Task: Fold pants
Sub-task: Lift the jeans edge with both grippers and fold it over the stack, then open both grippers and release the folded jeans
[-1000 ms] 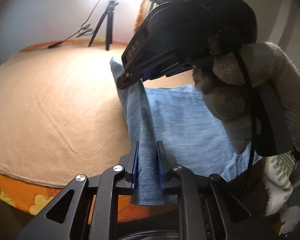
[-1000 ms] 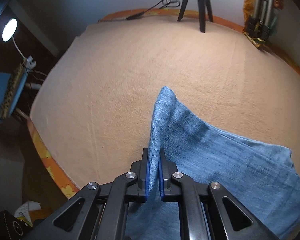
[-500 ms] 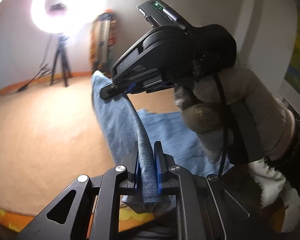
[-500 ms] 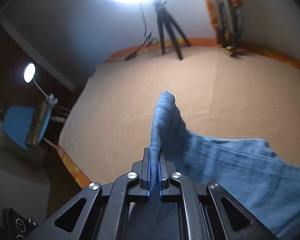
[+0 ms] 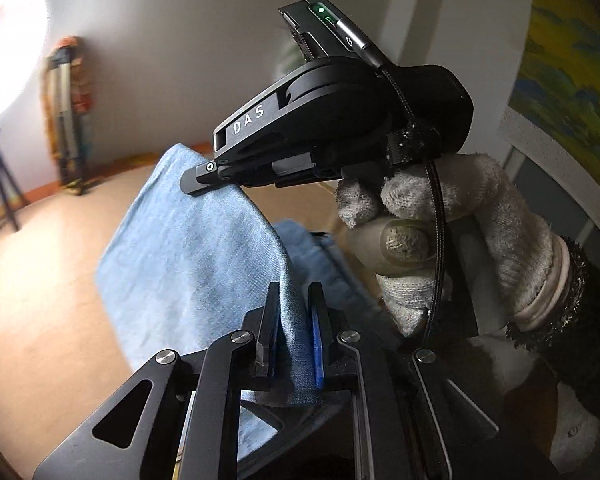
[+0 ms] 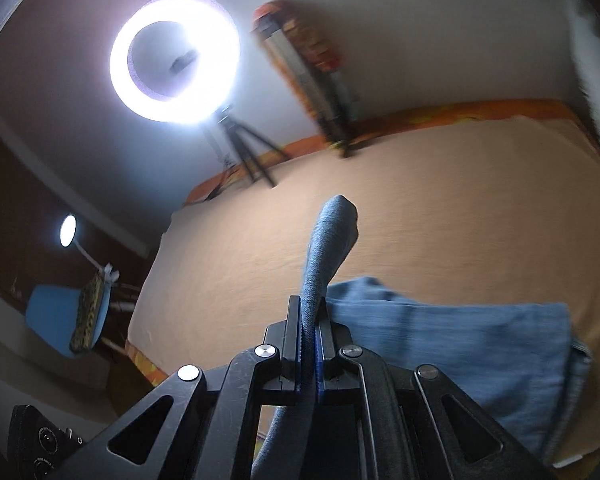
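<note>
The pants are light blue denim. My left gripper is shut on a fold of their edge and holds it up off the bed. The right gripper, held by a gloved hand, pinches the same raised edge farther ahead. In the right wrist view my right gripper is shut on a narrow ridge of denim that sticks up past the fingers. The rest of the pants lies flat on the tan bedcover to the right.
A lit ring light on a tripod stands past the far edge of the bed. Rolled items lean against the back wall. A blue chair and a small lamp are off the bed's left side.
Both grippers have lifted and tilted upward with the denim edge still held. The cloth between them now hangs higher above the bed, and the views show more wall and ring light.
</note>
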Demonstrator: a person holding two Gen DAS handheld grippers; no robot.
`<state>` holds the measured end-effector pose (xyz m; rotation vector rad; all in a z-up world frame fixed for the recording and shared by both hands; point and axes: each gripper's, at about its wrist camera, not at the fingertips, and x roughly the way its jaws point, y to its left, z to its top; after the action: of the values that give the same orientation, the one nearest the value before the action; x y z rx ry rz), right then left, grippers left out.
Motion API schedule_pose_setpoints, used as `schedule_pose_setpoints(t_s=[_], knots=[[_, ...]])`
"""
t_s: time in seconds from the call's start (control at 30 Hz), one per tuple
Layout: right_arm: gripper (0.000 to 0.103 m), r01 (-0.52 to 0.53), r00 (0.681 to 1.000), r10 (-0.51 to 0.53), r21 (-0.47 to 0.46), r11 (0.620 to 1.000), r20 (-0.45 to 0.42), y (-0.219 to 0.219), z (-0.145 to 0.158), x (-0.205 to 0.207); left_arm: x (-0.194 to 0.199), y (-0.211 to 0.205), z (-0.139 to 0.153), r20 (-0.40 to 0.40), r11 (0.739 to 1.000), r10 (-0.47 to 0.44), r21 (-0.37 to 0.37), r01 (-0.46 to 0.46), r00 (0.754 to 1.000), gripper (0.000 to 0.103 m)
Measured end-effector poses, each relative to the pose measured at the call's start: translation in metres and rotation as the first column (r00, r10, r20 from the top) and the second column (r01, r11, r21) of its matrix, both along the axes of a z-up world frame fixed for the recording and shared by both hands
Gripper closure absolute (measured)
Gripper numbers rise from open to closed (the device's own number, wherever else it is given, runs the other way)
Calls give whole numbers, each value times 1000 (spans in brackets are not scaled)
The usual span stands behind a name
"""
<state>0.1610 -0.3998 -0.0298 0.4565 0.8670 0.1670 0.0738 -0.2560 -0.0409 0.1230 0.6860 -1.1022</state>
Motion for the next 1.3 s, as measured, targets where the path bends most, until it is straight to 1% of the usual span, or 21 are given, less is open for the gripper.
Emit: schedule_pose_setpoints(t_s=[0.17, 0.23, 0.33, 0.43, 0.5, 0.63, 0.67, 0.73, 0.97, 1.0, 1.03, 1.07, 1.1, 1.13, 1.3], knots=[[101, 81, 997, -81, 32, 996, 4, -55, -16, -31, -11, -46, -15, -3, 996, -81, 35, 81, 997, 92], [101, 106, 994, -107, 44, 993, 3, -73, -24, -40, -13, -63, -24, -16, 993, -107, 56, 108, 994, 92], [101, 134, 991, -134, 51, 990, 0, -95, -39, -50, -12, -82, -39, -29, 988, -125, 84, 127, 992, 92], [101, 162, 987, -160, 81, 983, -24, -113, -61, -56, -13, -93, -53, -44, 985, -133, 108, 137, 990, 92], [101, 172, 985, -170, 101, 980, -32, -123, -70, -59, -13, -98, -60, -49, 984, -134, 115, 139, 990, 92], [101, 183, 983, -180, 113, 977, -36, -130, -80, -61, -11, -111, -66, -63, 983, -138, 111, 144, 988, 92], [101, 187, 982, -184, 113, 976, -37, -132, -81, -62, -20, -108, -65, -63, 983, -140, 109, 146, 988, 92], [101, 195, 981, -192, 116, 974, -37, -135, -83, -65, -21, -112, -67, -69, 984, -144, 99, 151, 987, 92], [101, 235, 972, -230, 101, 967, -54, -148, -91, -73, -13, -125, -71, -85, 980, -165, 97, 172, 983, 92], [101, 237, 971, -233, 100, 966, -54, -149, -93, -73, -13, -126, -71, -93, 979, -173, 92, 182, 981, 91], [101, 240, 970, -235, 103, 965, -57, -151, -95, -73, -12, -127, -71, -100, 978, -179, 87, 188, 979, 87], [101, 242, 970, -237, 104, 965, -62, -152, -97, -73, -13, -128, -72, -105, 976, -191, 84, 200, 976, 86], [101, 246, 969, -240, 104, 964, -66, -153, -100, -73, -15, -125, -72, -101, 974, -200, 84, 209, 975, 86], [101, 249, 968, -242, 104, 963, -72, -154, -103, -72, -18, -124, -71, -93, 973, -206, 88, 214, 974, 83], [101, 250, 967, -243, 94, 964, -81, -157, -109, -72, -24, -114, -67, -80, 966, -232, 100, 239, 969, 82]])
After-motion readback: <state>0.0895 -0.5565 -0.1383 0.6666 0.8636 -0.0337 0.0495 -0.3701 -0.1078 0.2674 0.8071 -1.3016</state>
